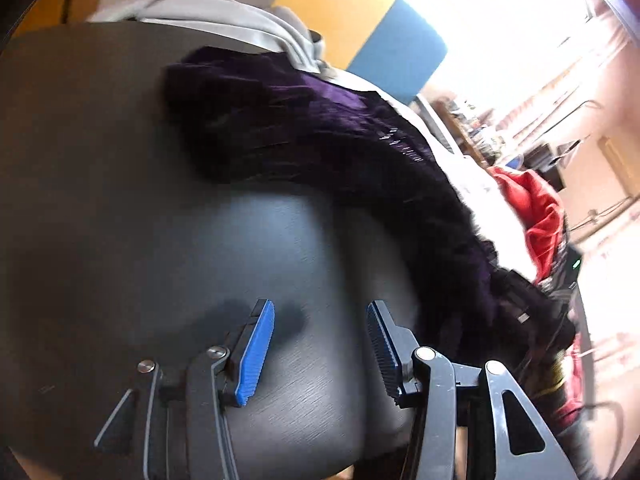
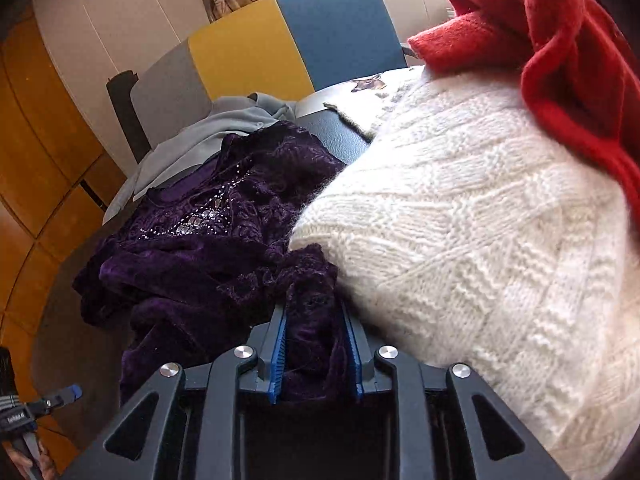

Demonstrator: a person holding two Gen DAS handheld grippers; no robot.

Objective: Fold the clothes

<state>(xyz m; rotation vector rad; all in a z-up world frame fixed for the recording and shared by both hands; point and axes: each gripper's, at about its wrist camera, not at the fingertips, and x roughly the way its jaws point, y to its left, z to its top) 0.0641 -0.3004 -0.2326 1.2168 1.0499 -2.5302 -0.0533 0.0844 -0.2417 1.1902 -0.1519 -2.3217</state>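
The right gripper [image 2: 316, 350] is clamped on a fold of the purple velvet garment [image 2: 208, 248], which lies crumpled on the dark table [image 1: 100, 160]. The left gripper [image 1: 320, 344] hangs with jaws wide apart over bare tabletop, holding nothing. A cream knitted sweater [image 2: 480, 220] presses against the velvet, a red sweater [image 2: 560, 48] on top, a grey garment [image 2: 208, 136] behind
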